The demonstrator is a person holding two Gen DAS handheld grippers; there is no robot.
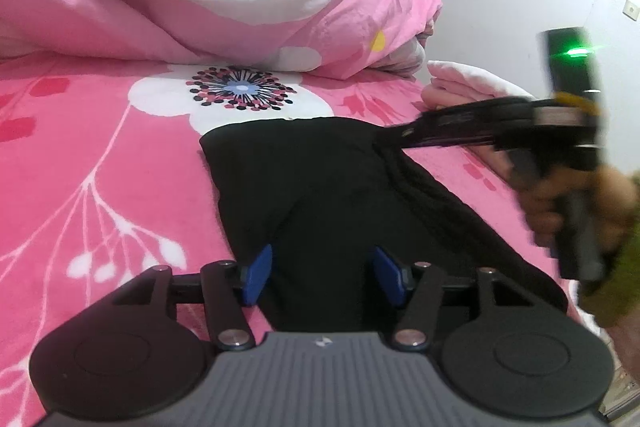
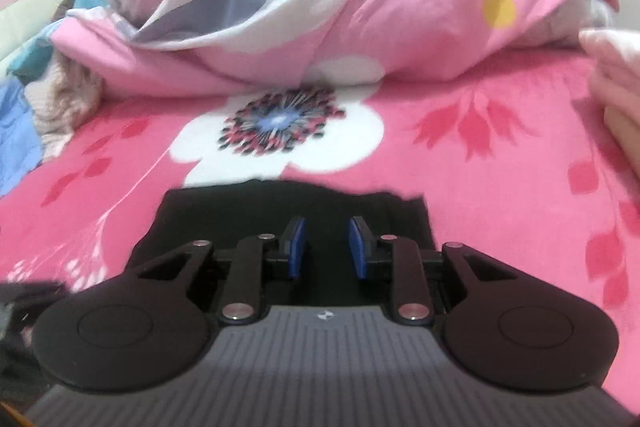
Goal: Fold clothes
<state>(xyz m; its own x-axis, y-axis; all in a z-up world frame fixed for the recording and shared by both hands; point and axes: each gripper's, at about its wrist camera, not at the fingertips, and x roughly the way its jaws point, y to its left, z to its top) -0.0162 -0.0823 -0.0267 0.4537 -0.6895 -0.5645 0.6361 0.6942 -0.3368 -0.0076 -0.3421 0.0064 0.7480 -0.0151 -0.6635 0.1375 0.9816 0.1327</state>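
Because spread flat on the pink flowered fleece bed cover (image 1: 80, 155) for folding, black soft knitted garment (image 1: 320, 187) under both claws, left claw (image 1: 322, 275) released, right claw (image 2: 323, 247) parted and empty.

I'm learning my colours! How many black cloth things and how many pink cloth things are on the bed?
Black: 1, the black garment.
Pink: 3, the pink flowered blanket spread on the bed, the bunched pink duvet, and the pale pink folded cloth.
Total: 4.
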